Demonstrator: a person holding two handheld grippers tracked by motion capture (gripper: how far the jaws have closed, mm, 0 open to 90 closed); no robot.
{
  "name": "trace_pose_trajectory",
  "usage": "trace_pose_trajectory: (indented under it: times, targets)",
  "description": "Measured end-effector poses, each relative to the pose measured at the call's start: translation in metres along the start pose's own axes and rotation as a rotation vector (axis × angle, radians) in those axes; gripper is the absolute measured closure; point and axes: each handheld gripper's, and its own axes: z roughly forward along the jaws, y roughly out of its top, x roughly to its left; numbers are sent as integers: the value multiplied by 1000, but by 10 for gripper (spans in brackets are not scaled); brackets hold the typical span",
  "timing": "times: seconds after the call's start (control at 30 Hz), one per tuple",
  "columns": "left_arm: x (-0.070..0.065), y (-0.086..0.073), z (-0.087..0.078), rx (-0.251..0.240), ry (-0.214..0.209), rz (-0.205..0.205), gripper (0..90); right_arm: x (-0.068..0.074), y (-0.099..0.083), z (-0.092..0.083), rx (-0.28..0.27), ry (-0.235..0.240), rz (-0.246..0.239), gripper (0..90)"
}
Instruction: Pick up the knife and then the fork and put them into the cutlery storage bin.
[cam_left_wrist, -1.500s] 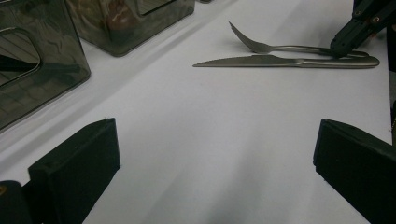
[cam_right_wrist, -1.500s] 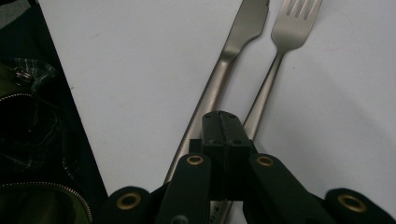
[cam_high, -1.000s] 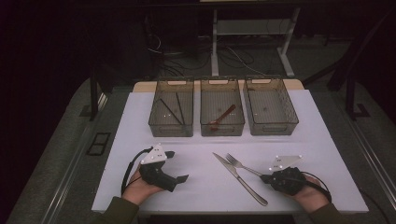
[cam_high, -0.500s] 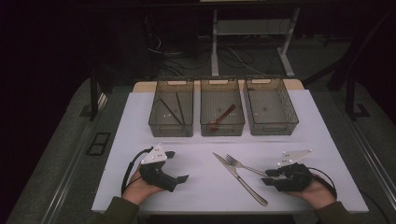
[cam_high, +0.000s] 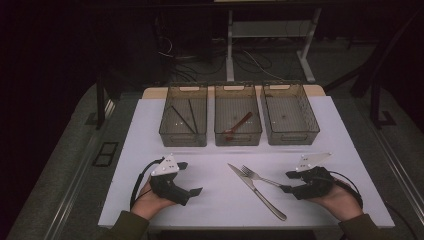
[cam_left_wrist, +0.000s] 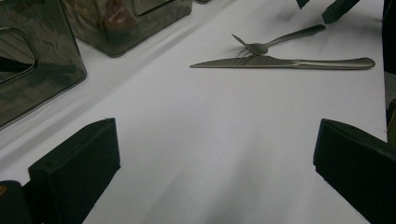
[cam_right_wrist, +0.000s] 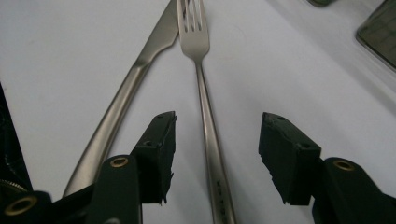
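Observation:
A steel fork (cam_high: 257, 176) and a table knife (cam_high: 259, 194) lie side by side on the white table top (cam_high: 215, 200). My right gripper (cam_high: 286, 182) sits at the fork's handle end. In the right gripper view the fork's handle (cam_right_wrist: 208, 126) runs between the jaws of the right gripper (cam_right_wrist: 218, 135), touching neither pad. Those jaws have just been opening. The knife (cam_right_wrist: 121, 112) lies outside the left jaw. My left gripper (cam_high: 191, 178) rests at the left, open, with bare table between the jaws of the left gripper (cam_left_wrist: 217, 149).
Three smoky plastic bins stand in a row at the back. The left bin (cam_high: 183, 120) holds dark sticks, the middle bin (cam_high: 238, 120) a brown spoon (cam_high: 237, 126), and the right bin (cam_high: 290, 117) shows nothing inside. The table's front edge is just behind both hands.
The right gripper's jaws have gone from shut to open around the fork's handle, and the hand has shifted slightly. The fork, the knife and the left gripper have stayed put.

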Motion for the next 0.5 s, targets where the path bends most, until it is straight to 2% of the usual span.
trace_pose_trajectory:
  times: [0.07, 0.17, 0.4, 0.5]
  targets:
    - [0, 0, 0, 2, -2, -1, 0, -1, 5, 2, 11, 12, -5, 447]
    - [0, 0, 0, 0, -4, -3, 0, -1, 14, 5, 45, 3, 0, 453]
    - [0, 0, 1, 2, -7, -4, 0, -1, 36, 19, 111, 6, -42, 489]
    - [0, 0, 1, 2, -8, -4, 0, -1, 46, 30, 155, 26, -71, 502]
